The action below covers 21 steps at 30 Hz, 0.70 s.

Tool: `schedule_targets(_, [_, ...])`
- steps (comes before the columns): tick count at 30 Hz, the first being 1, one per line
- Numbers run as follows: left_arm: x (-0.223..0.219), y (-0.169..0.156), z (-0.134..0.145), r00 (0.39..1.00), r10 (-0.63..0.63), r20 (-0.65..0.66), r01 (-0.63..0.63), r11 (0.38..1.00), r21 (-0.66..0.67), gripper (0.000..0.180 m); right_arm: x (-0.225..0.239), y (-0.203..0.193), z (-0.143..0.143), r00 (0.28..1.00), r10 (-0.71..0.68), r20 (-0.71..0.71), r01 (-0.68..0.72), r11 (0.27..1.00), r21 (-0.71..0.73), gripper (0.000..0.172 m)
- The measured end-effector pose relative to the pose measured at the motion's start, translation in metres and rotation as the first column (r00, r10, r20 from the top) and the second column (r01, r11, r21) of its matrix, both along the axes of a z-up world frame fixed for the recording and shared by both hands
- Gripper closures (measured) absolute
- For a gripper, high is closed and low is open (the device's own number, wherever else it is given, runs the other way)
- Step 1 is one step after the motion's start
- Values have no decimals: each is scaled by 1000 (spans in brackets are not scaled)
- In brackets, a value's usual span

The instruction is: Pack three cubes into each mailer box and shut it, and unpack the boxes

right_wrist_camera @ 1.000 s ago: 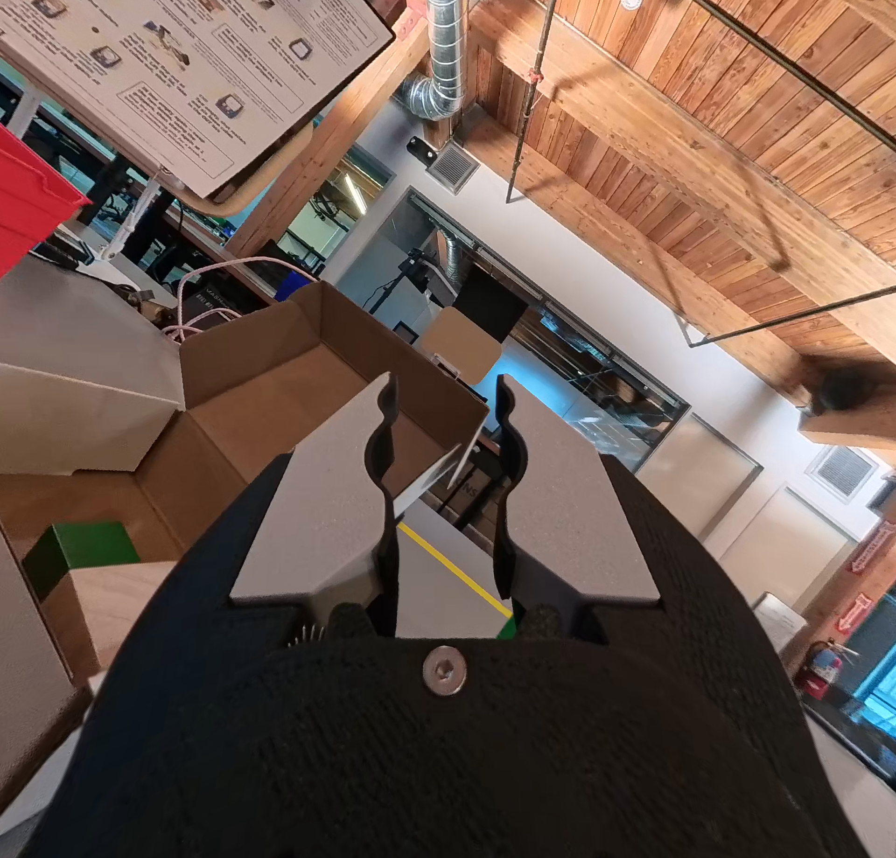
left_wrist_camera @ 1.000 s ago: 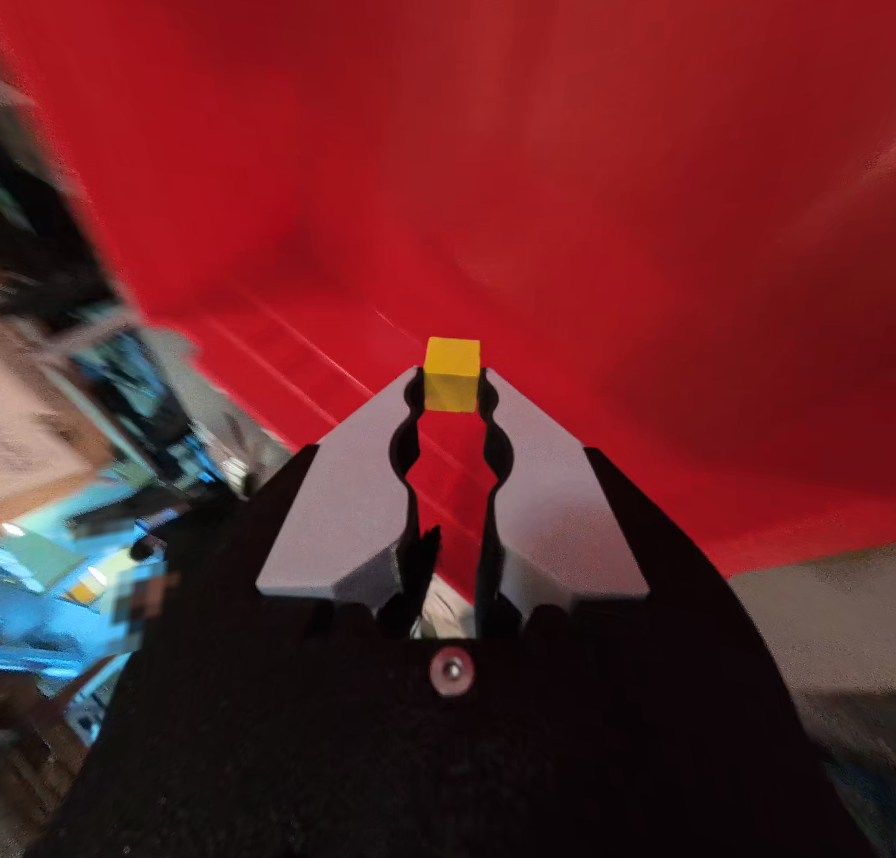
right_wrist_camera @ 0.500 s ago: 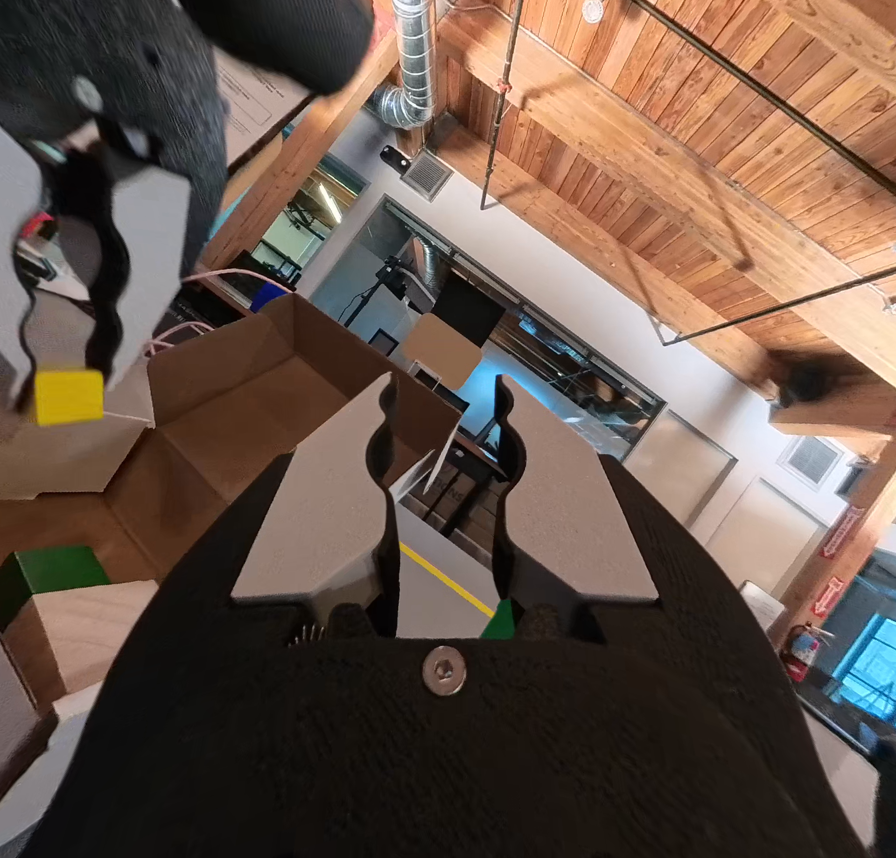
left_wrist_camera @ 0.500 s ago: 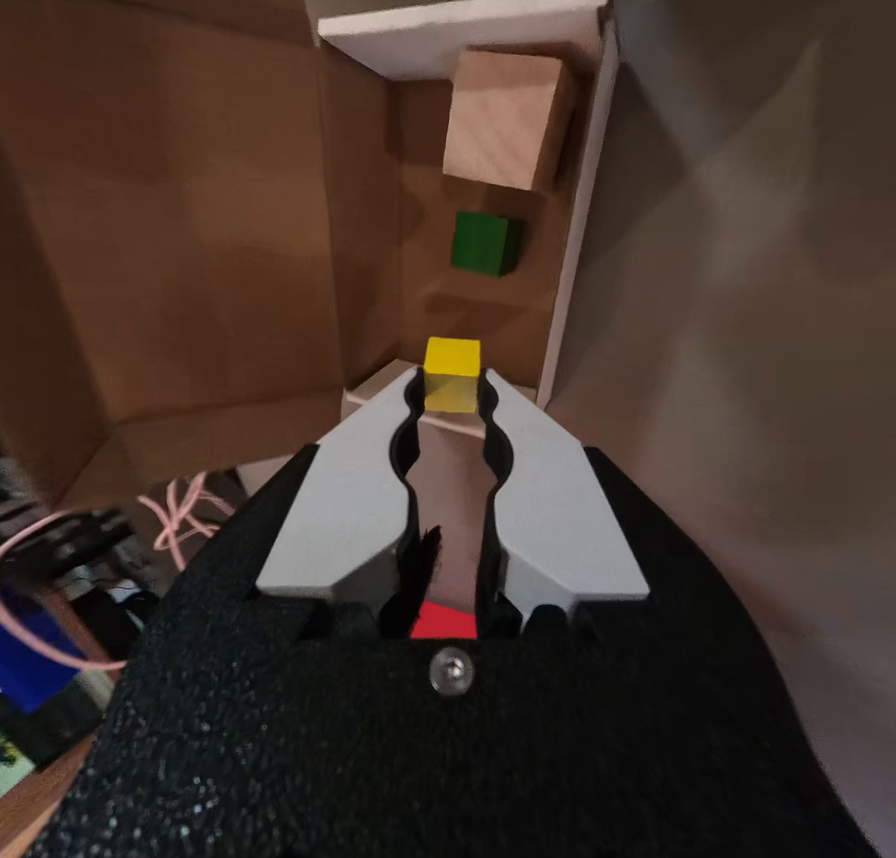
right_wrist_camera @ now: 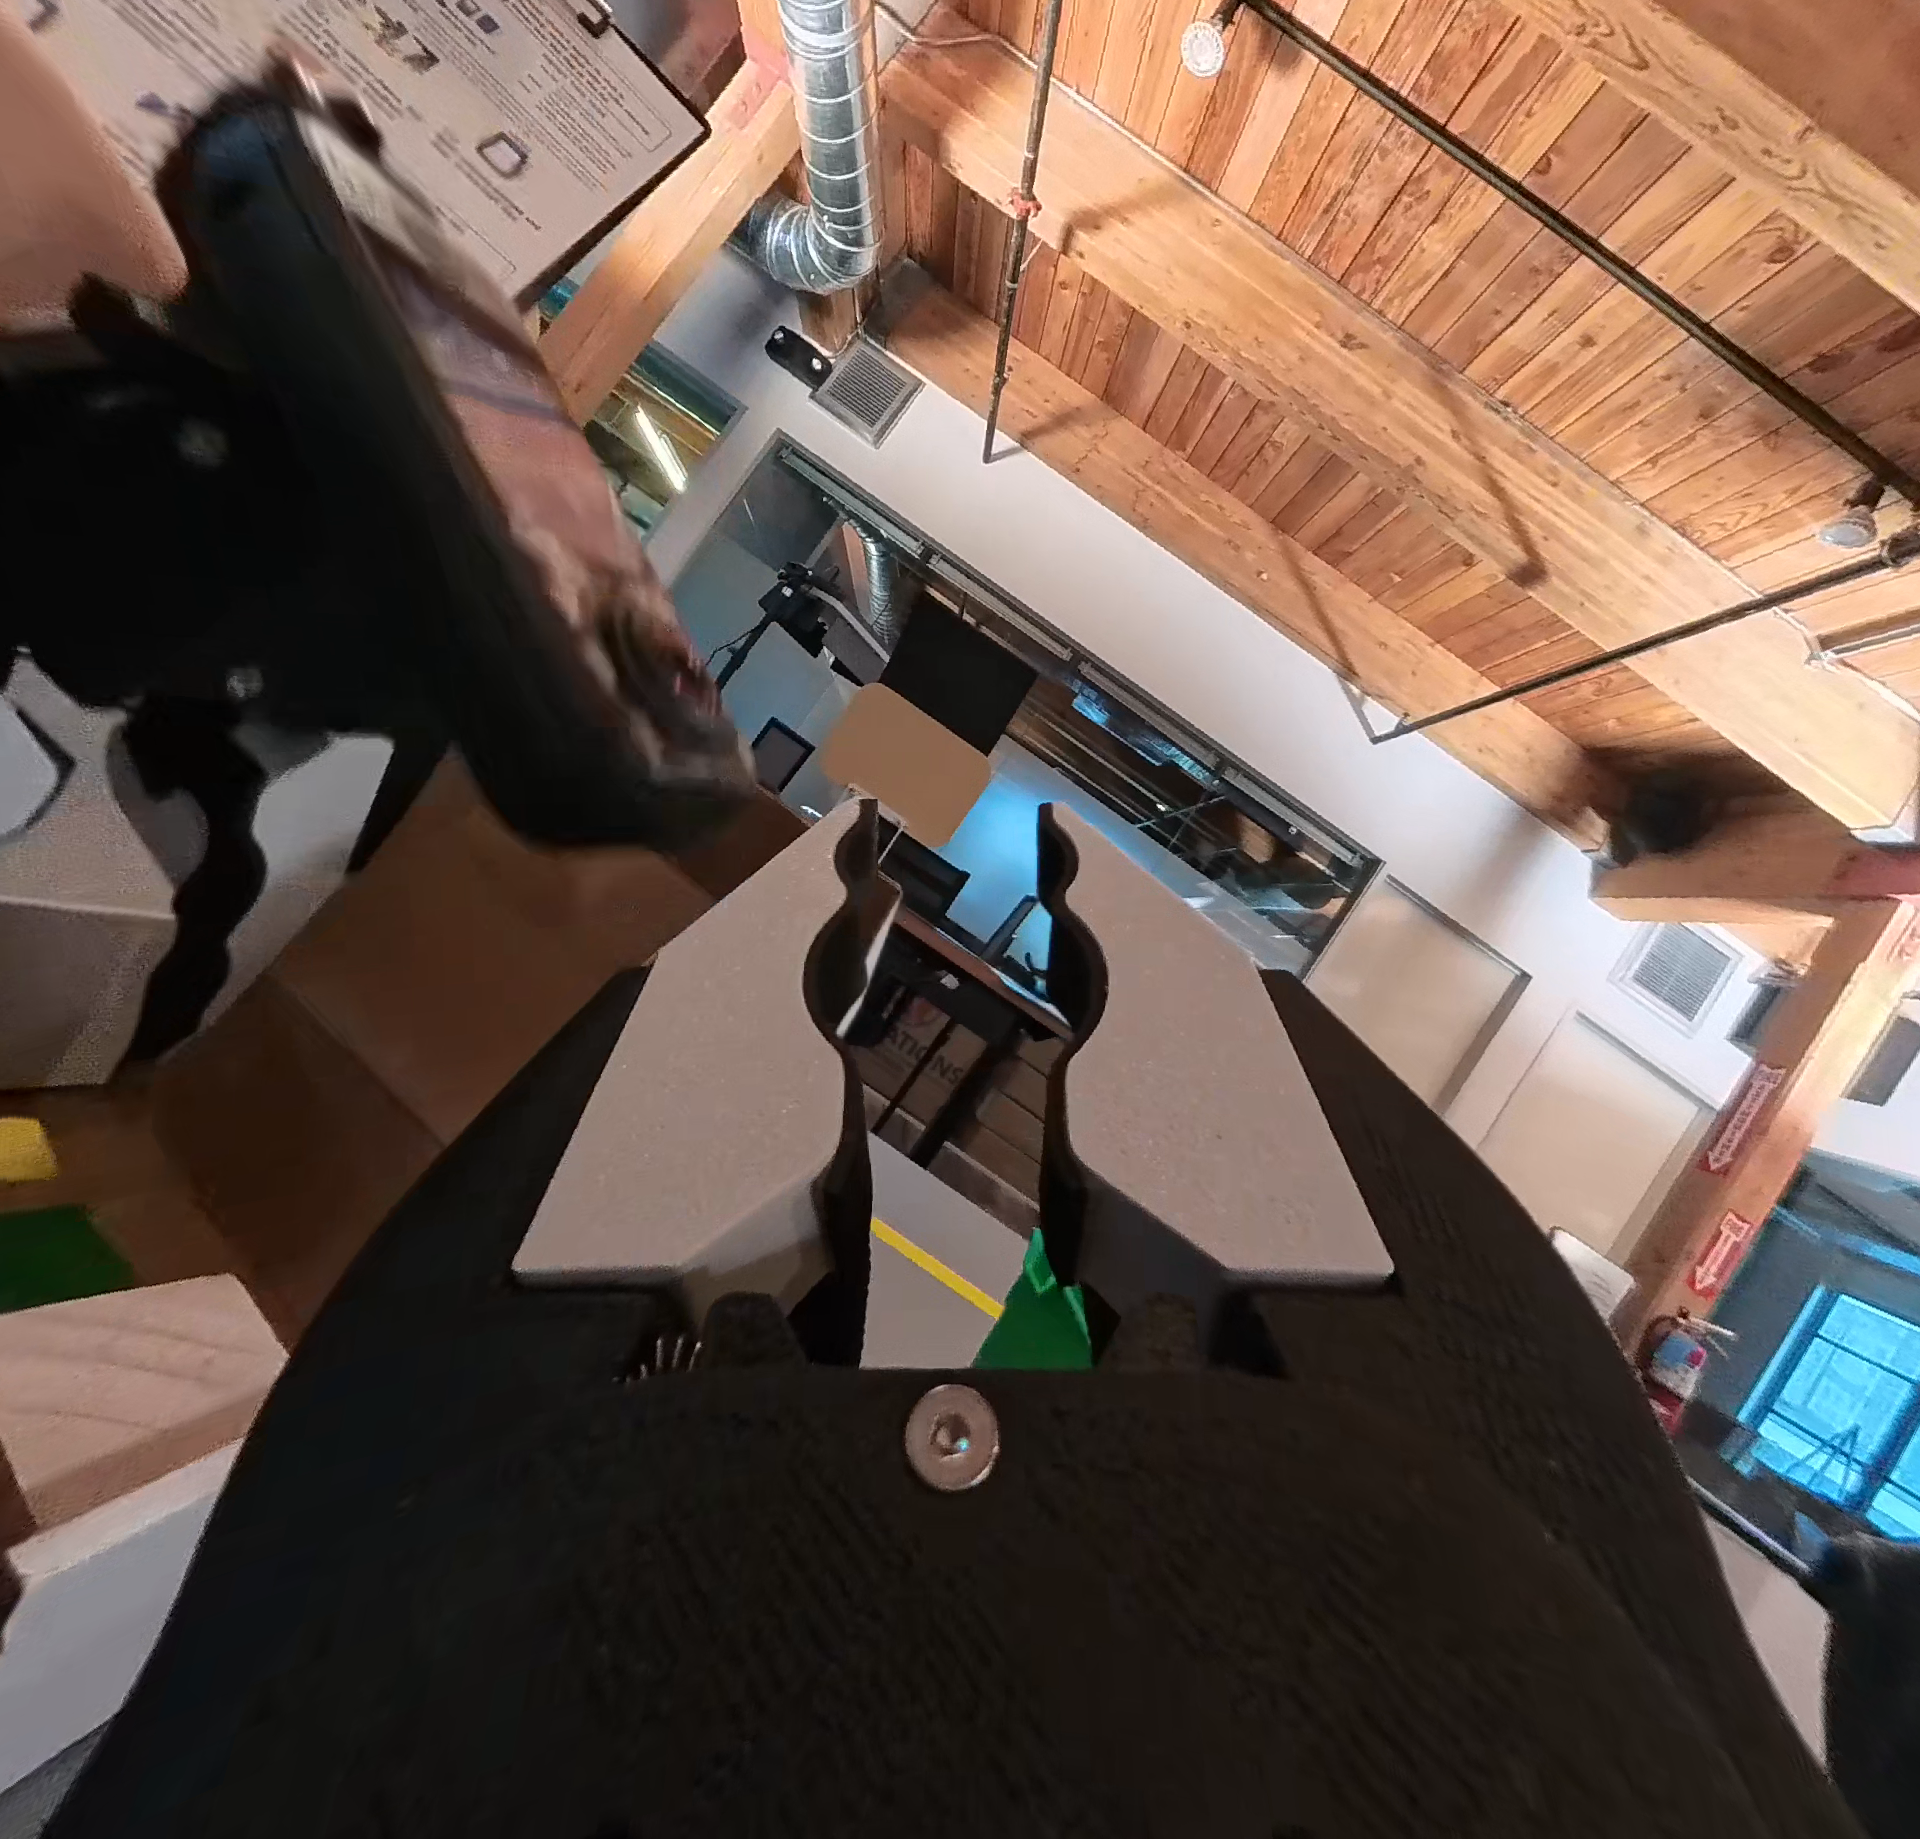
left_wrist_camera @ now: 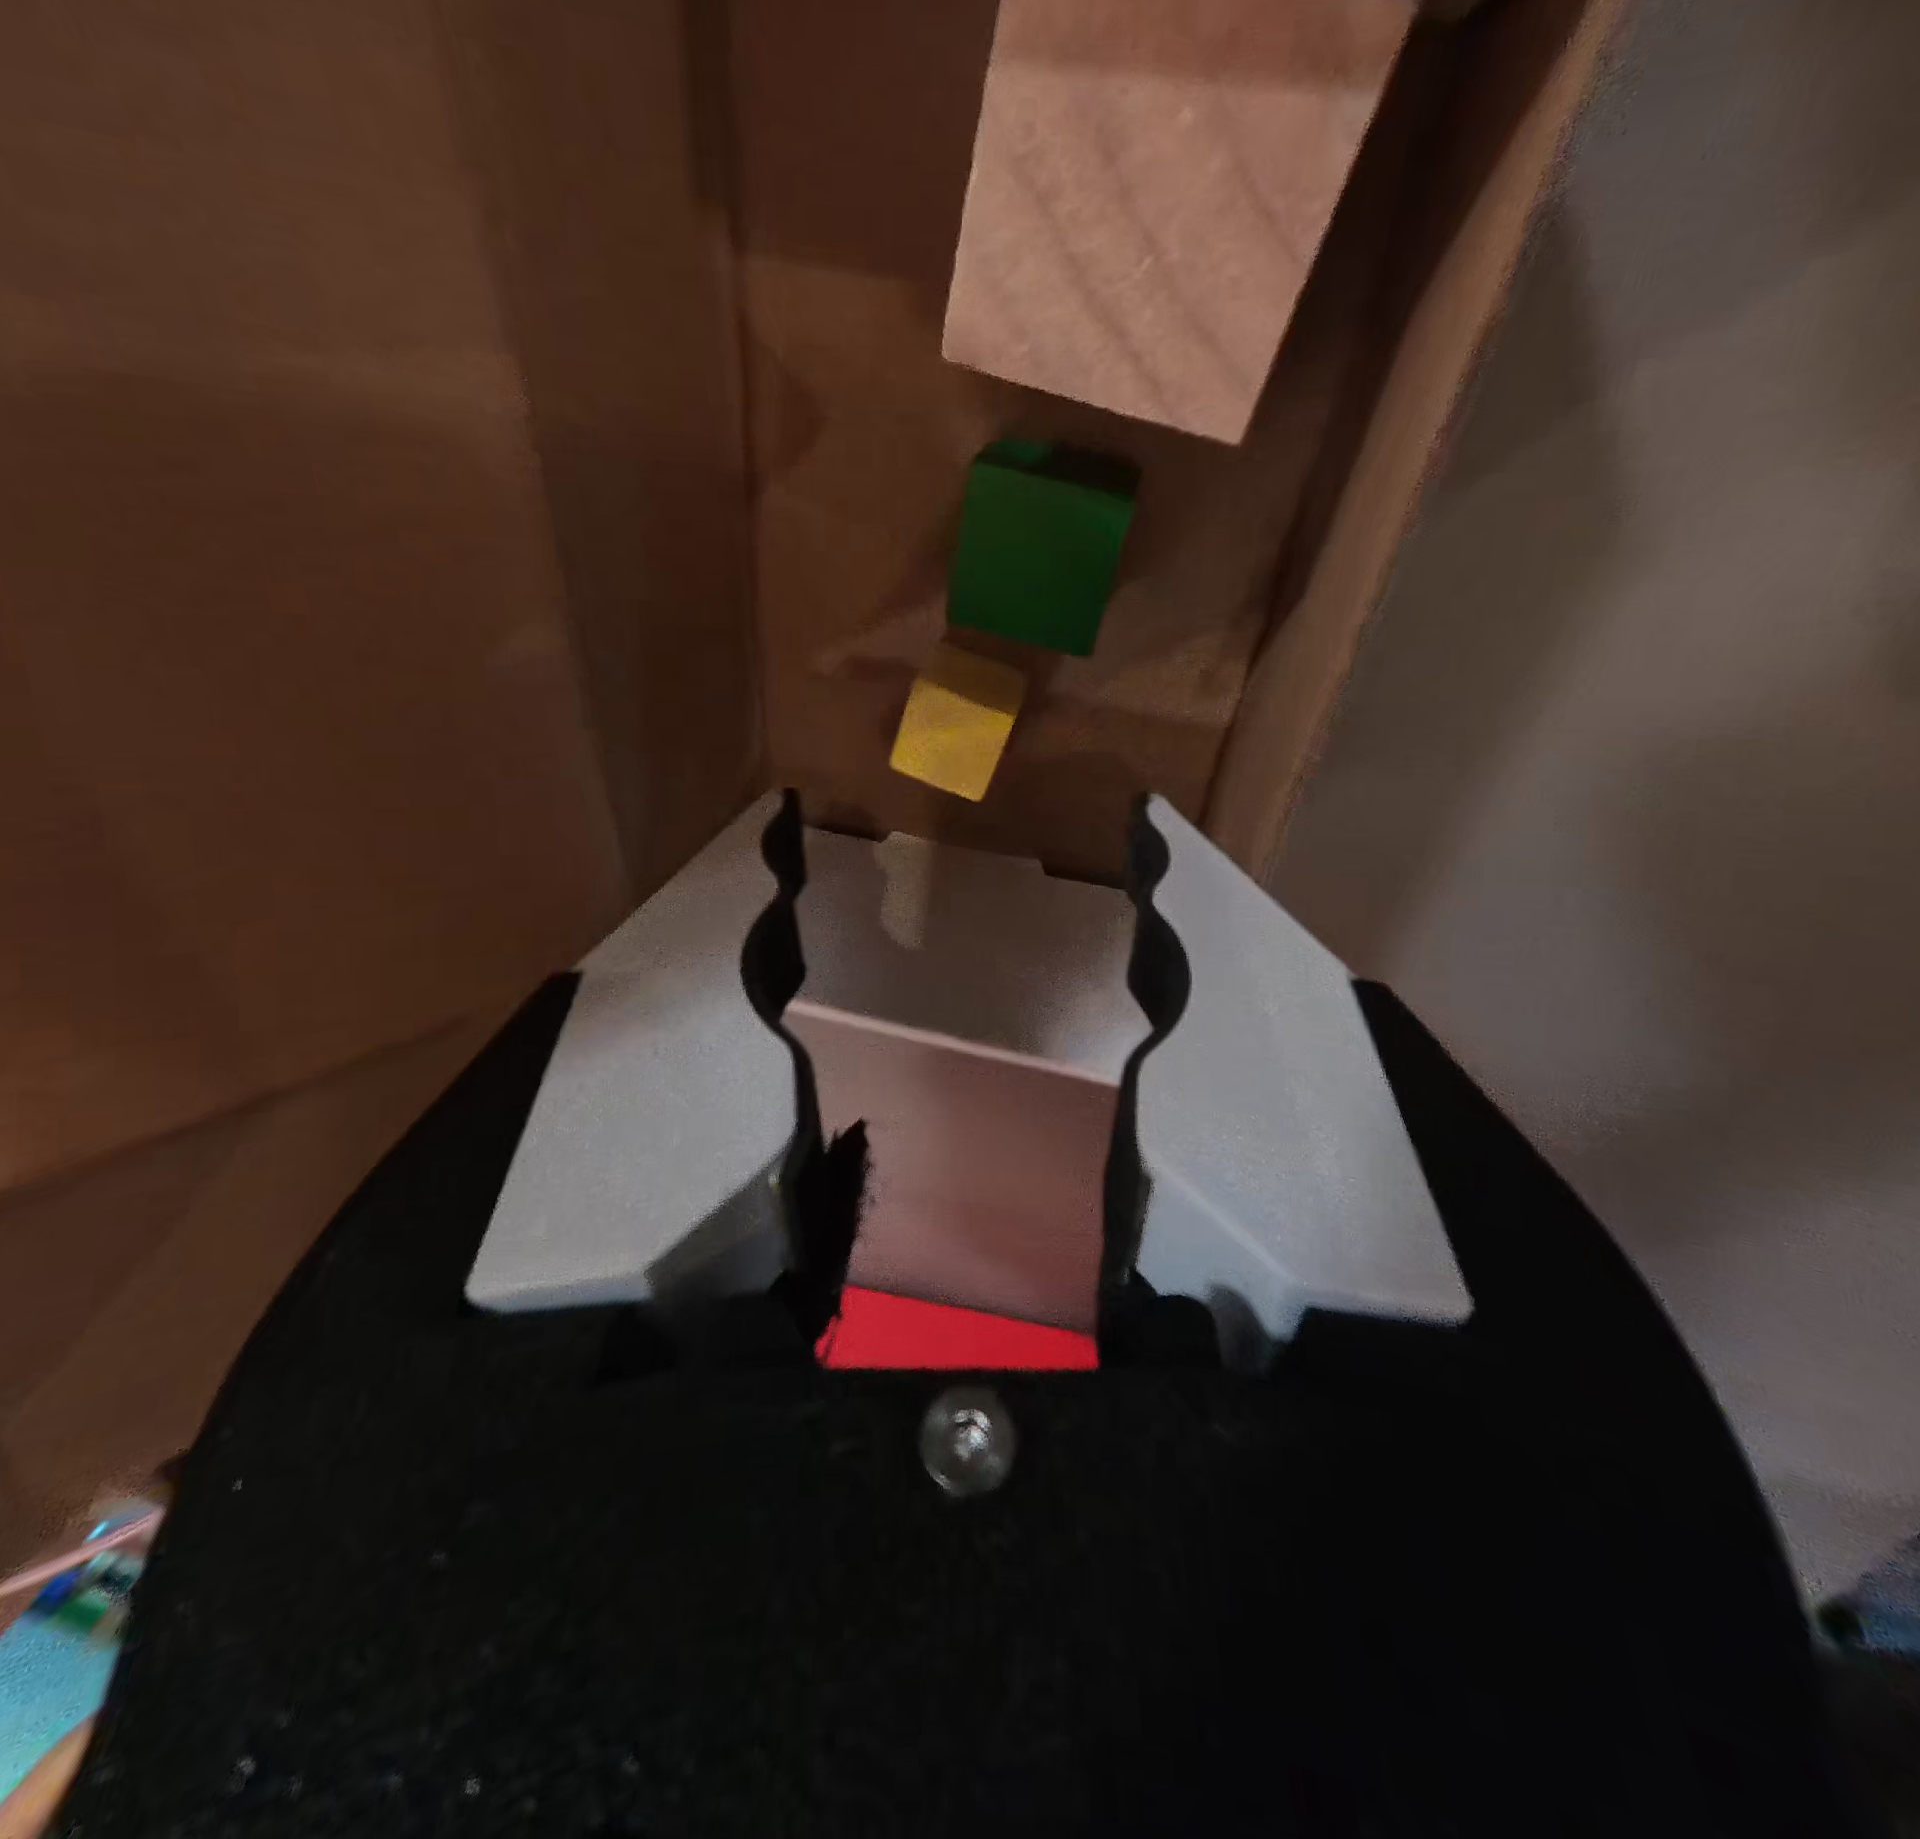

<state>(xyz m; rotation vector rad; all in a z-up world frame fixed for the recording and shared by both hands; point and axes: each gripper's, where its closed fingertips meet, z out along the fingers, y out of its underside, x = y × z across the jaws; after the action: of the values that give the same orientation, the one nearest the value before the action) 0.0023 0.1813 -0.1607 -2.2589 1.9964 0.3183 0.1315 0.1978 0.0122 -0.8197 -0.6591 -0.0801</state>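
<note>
Left gripper (left_wrist_camera: pixel 961 823): jaws stood wide apart with nothing between the pads, poised over the open mailer box (left_wrist_camera: pixel 312 542).
Yellow cube (left_wrist_camera: pixel 956 724): lay free on the box's brown floor just beyond the fingertips, touched by neither pad (slightly blurred).
Green cube (left_wrist_camera: pixel 1039 563): on the same floor, just beyond the yellow one and very close to it.
Wooden cube (left_wrist_camera: pixel 1164 200): the largest, pale and unpainted, at the far end of the box near its right wall.
Right gripper (right_wrist_camera: pixel 956 833): jaws apart, pointing up toward the timber ceiling (right_wrist_camera: pixel 1455 231); a thin edge of the box's flap (right_wrist_camera: pixel 904 781) stood between the fingers by the left pad, and whether that pad touched it could not be told.
Right wrist view, left edge: the left gripper showed large and blurred over the box, with the three cubes in a row below it.
</note>
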Motion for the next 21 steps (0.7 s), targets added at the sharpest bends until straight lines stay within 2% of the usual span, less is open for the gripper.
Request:
schedule_targets(1, [4, -3, 8, 999, 3, 54, -3, 1000, 15, 117, 1, 0, 1, 1000, -5, -2, 5, 1000, 3, 143])
schedule_targets(3, [16, -8, 31, 977, 1, 214, -16, 998, 65, 120, 5, 0, 5, 1000, -7, -18, 7, 1000, 1, 141])
schedule_targets(4, [21, -8, 45, 952, 2, 305, -36, 994, 106, 123, 6, 1, 6, 999, 0, -32, -1, 1000, -14, 139])
schedule_targets(5, [24, -1, 62, 919, 10, 394, -88, 980, 181, 118, 7, 3, 7, 999, 11, -51, -13, 999, -43, 135])
schedule_targets(7, [13, 30, 103, 836, 51, 546, -291, 885, 363, 86, 8, 11, 3, 995, 43, -88, -55, 990, -134, 127])
schedule_targets(9, [-7, 55, 135, 758, 72, 648, -466, 754, 462, 81, 1, 15, -4, 987, 120, -104, -142, 960, -242, 129])
schedule_targets(10, [-14, 62, 140, 716, 96, 692, -531, 718, 450, 84, -3, 16, -7, 981, 156, -117, -184, 939, -291, 129])
schedule_targets(12, [-25, 74, 138, 638, 176, 750, -623, 690, 369, 87, -5, 19, -11, 973, 181, -143, -222, 907, -359, 131])
schedule_targets(14, [-38, 81, 126, 601, 271, 752, -673, 679, 294, 91, -4, 33, -21, 975, 156, -158, -212, 862, -460, 134])
schedule_targets(15, [-44, 84, 120, 593, 303, 746, -687, 674, 273, 99, -4, 40, -25, 977, 141, -159, -205, 828, -521, 134])
schedule_targets(17, [-49, 90, 114, 587, 331, 739, -693, 677, 248, 117, -3, 54, -31, 982, 119, -144, -183, 756, -629, 136])
schedule_targets(19, [-50, 94, 111, 608, 321, 727, -680, 683, 267, 133, -4, 64, -32, 984, 125, -123, -176, 683, -709, 136])
schedule_targets(21, [-53, 99, 113, 643, 306, 702, -670, 668, 323, 131, -12, 70, -34, 979, 172, -113, -193, 576, -794, 136])
